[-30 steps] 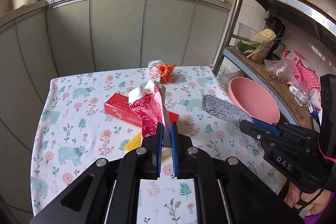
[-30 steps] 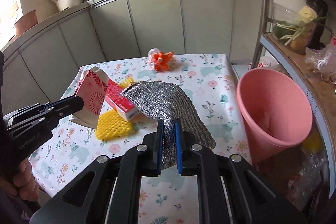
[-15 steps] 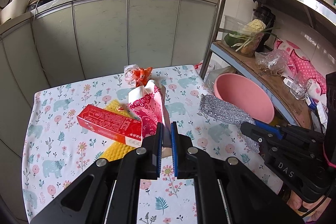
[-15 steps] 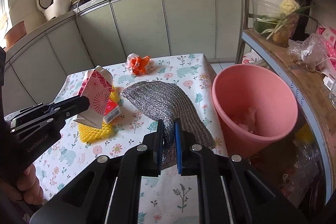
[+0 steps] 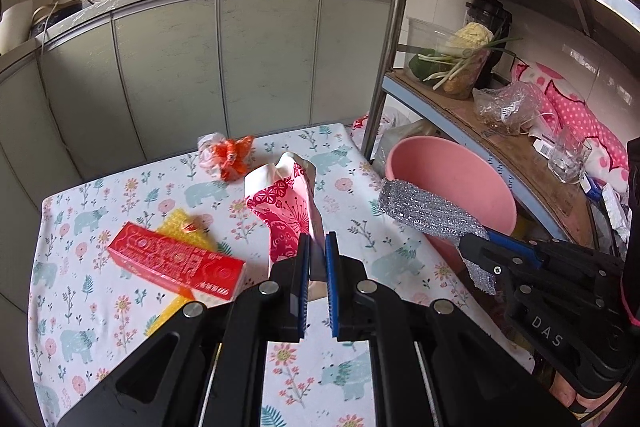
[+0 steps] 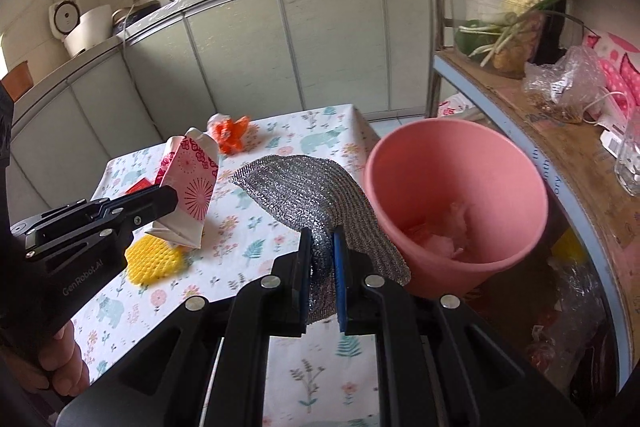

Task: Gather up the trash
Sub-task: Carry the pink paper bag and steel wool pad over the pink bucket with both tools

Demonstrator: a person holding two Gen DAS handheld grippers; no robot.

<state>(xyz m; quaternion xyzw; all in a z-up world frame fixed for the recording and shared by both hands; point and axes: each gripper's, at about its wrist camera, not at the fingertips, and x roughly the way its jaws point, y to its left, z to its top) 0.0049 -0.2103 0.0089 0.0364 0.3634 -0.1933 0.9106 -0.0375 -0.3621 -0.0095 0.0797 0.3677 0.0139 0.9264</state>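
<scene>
Trash in both grippers: the left gripper [image 5: 315, 247] pinches a pink paper carton [image 5: 286, 211] above the table [image 5: 72, 291], while the right gripper [image 6: 322, 241] clamps a silver scouring cloth [image 6: 300, 187] just beside the pink bin [image 6: 456, 203].

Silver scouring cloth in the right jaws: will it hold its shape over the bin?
Probably not. The silver scouring cloth droops either side of the right gripper, so it seems floppy and light. Its coarse mesh may snag the pink bin.
</scene>
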